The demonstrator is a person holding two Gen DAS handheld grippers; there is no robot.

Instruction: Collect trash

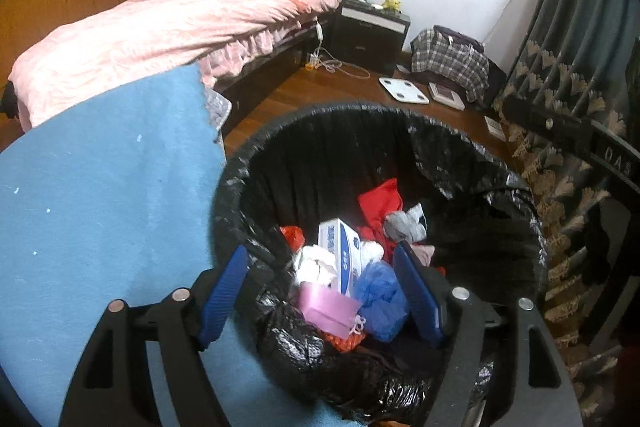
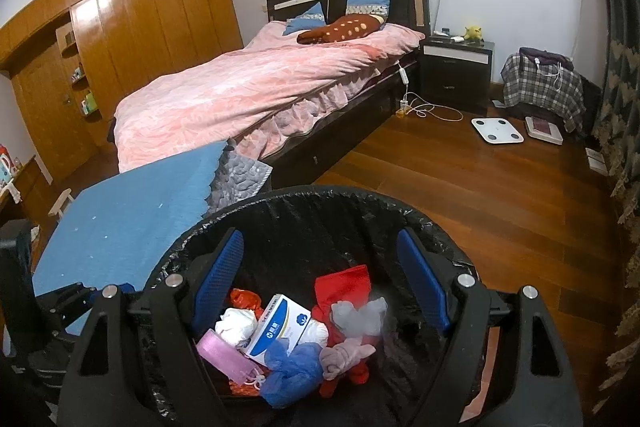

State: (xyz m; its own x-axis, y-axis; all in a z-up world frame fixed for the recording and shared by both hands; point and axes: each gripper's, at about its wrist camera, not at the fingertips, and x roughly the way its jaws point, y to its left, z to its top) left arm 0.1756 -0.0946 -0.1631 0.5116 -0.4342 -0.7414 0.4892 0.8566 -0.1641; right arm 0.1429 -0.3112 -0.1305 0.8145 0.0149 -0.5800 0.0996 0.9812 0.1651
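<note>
A round bin lined with a black bag (image 1: pixel 360 115) (image 2: pixel 320 195) stands on the floor beside a blue mat. It holds trash: a white-and-blue box (image 1: pixel 342 251) (image 2: pixel 280 327), a pink mask (image 1: pixel 328 307) (image 2: pixel 224 355), a blue crumpled bag (image 1: pixel 380 295) (image 2: pixel 292 367), red pieces (image 1: pixel 380 203) (image 2: pixel 340 287), white wads and a grey wad (image 1: pixel 404 225) (image 2: pixel 356 315). My left gripper (image 1: pixel 320 291) is open and empty, straddling the bin's near rim. My right gripper (image 2: pixel 320 279) is open and empty above the bin's inside.
A blue mat (image 1: pixel 100 207) (image 2: pixel 132 219) lies left of the bin. A bed with a pink cover (image 2: pixel 248 87) stands behind. A nightstand (image 2: pixel 456 71), a white scale (image 2: pixel 496 131), a plaid bag (image 2: pixel 540 87) and cables sit on the wooden floor (image 2: pixel 480 211). Curtains (image 1: pixel 560 107) hang right.
</note>
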